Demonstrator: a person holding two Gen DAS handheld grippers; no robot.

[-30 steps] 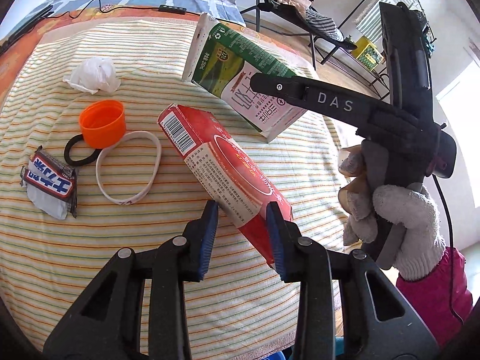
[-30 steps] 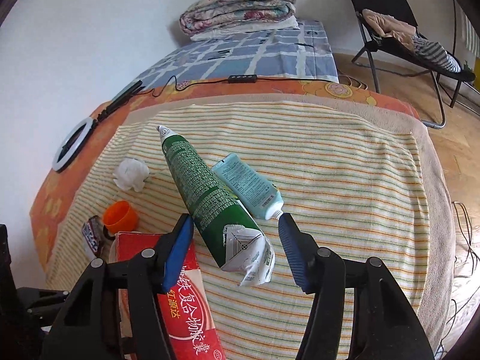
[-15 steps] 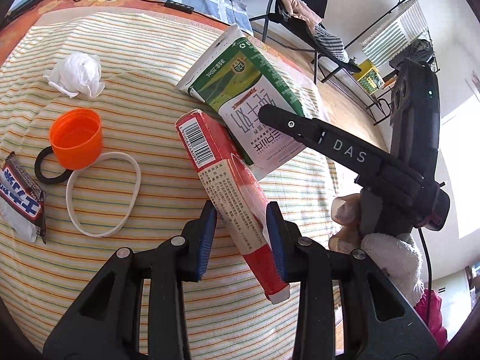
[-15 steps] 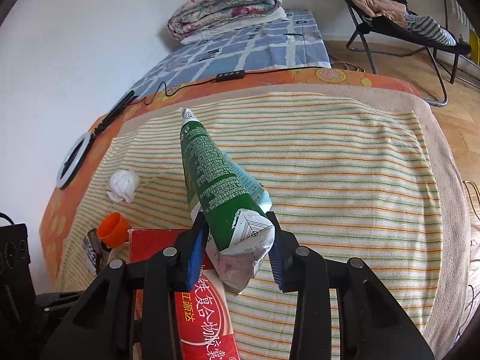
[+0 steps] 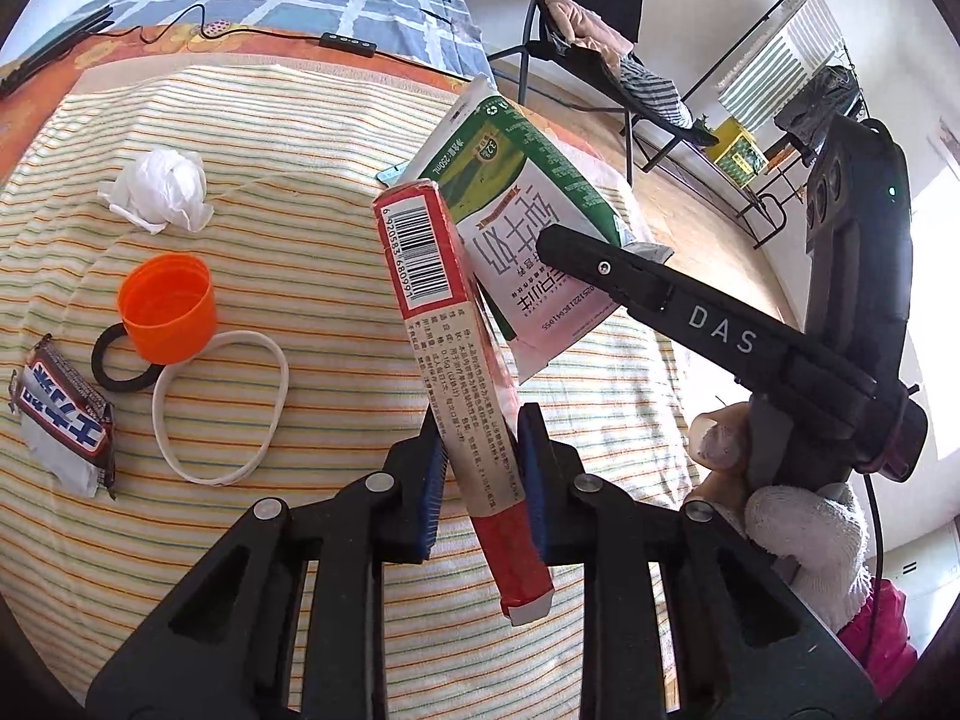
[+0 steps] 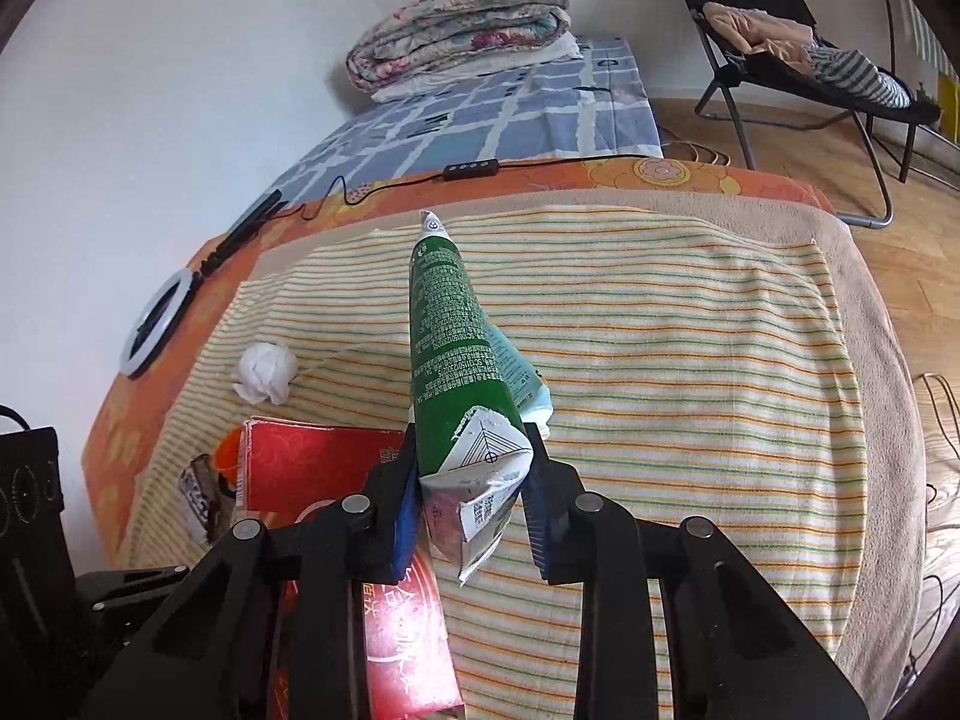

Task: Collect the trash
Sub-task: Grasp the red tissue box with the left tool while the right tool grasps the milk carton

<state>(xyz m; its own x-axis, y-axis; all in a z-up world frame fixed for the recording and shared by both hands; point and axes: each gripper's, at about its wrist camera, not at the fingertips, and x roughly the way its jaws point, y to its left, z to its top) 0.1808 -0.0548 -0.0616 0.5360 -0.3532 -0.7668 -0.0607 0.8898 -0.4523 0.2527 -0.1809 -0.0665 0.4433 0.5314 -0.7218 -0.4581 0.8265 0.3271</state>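
Left gripper (image 5: 480, 477) at 6 o'clock in its own view, pitched steeply down, jaws just closing and now clamped on the red box (image 5: 447, 354); blue pads (image 5: 433, 480) pressed on both narrow sides, box tilted up toward 12 o'clock, barcode end highest, lower end hanging past the pads over the striped towel (image 5: 300, 240).

Right gripper (image 6: 471, 495) likewise angled down, jaws just closing and now pinched on the folded end of the green milk carton (image 6: 447, 336), carton pointing away toward 12 o'clock, clear of the towel. Seen from the left wrist, same gripper reaching in from 3 o'clock, gloved hand (image 5: 798, 516) wrapped round its handle, carton just behind the red box, close or touching.

Under the carton, pale blue tube (image 6: 519, 369) flat on the towel. Toward 9 o'clock of the left view: white band (image 5: 219, 408), black ring (image 5: 117, 369) under the orange cap (image 5: 168, 309), candy wrapper (image 5: 63, 420) near the left edge; crumpled tissue (image 5: 162, 189) further off at 10 o'clock.

Open striped cloth to 2 and 3 o'clock of the right view, out to the rounded towel edge. Beyond, orange cover with black cable (image 6: 384, 186), then checked sheet, folded quilt (image 6: 462, 24) and folding chair (image 6: 798, 54) at 1 o'clock.
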